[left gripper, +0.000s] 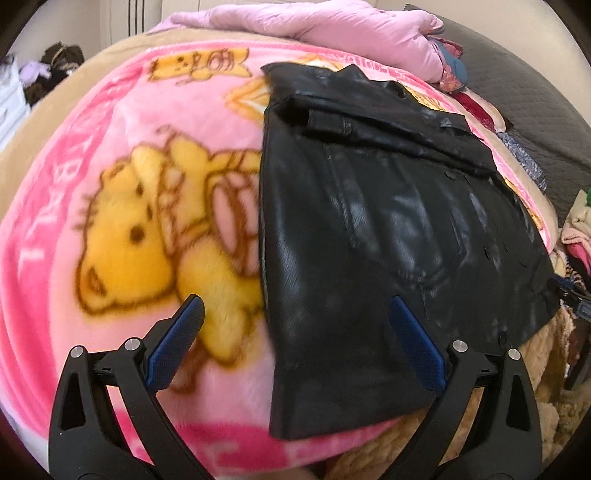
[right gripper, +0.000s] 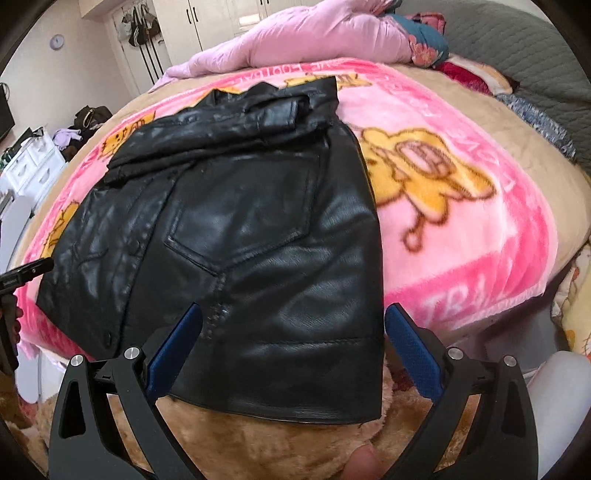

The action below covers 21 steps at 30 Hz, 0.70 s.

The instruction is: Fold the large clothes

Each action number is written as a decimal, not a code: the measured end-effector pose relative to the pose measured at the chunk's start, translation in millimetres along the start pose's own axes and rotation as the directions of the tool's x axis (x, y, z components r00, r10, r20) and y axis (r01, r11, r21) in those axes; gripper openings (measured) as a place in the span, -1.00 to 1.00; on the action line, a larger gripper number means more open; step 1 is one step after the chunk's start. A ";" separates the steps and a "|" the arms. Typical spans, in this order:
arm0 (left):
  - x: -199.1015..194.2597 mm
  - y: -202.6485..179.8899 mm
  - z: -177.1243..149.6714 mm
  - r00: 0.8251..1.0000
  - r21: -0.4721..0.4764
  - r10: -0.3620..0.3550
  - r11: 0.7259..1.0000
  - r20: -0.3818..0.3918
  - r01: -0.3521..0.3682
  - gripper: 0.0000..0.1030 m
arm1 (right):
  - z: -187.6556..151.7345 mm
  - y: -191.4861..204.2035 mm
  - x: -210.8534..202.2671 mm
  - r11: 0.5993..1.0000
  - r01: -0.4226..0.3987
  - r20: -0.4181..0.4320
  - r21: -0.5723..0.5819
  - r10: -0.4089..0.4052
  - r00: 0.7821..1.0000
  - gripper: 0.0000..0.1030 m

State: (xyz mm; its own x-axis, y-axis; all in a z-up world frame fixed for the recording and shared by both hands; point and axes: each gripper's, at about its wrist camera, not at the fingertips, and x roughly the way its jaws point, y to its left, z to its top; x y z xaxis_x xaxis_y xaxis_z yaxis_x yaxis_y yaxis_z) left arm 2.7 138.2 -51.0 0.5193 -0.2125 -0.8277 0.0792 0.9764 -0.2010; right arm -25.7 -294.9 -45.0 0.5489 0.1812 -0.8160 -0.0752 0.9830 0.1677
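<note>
A black jacket (right gripper: 229,221) lies flat on a pink blanket (left gripper: 122,206), sleeves folded in, hem nearest. The left gripper (left gripper: 295,332) and right gripper (right gripper: 291,332) are held wide open over the hem, gripping nothing. The hem corners, at 5 and 7 o'clock, are best pinched together and carried evenly to the collar at 12. Pink bedding (right gripper: 314,40) is heaped at 12; a wardrobe (right gripper: 221,18) stands behind.

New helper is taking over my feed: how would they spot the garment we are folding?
Start at the pink cartoon blanket covering the bed. The black leather jacket lies flat on it, near the front edge. It is the only black, shiny garment; the pink quilt behind is matte and puffy.
</note>
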 end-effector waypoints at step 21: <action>4.0 -3.2 -25.1 0.994 -0.094 -0.099 0.991 -0.039 0.095 0.48 | 24.4 -21.3 -38.3 0.939 -0.342 0.230 0.044 0.323 0.918 -0.75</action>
State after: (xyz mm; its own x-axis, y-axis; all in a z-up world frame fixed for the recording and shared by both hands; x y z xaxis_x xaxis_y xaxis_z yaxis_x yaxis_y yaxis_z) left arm -16.9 133.3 -66.9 0.4753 -0.3091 -0.8237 0.0474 0.9439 -0.3269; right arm -24.7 -323.6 -3.8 0.6708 0.4772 -0.5678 -0.2215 0.8595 0.4606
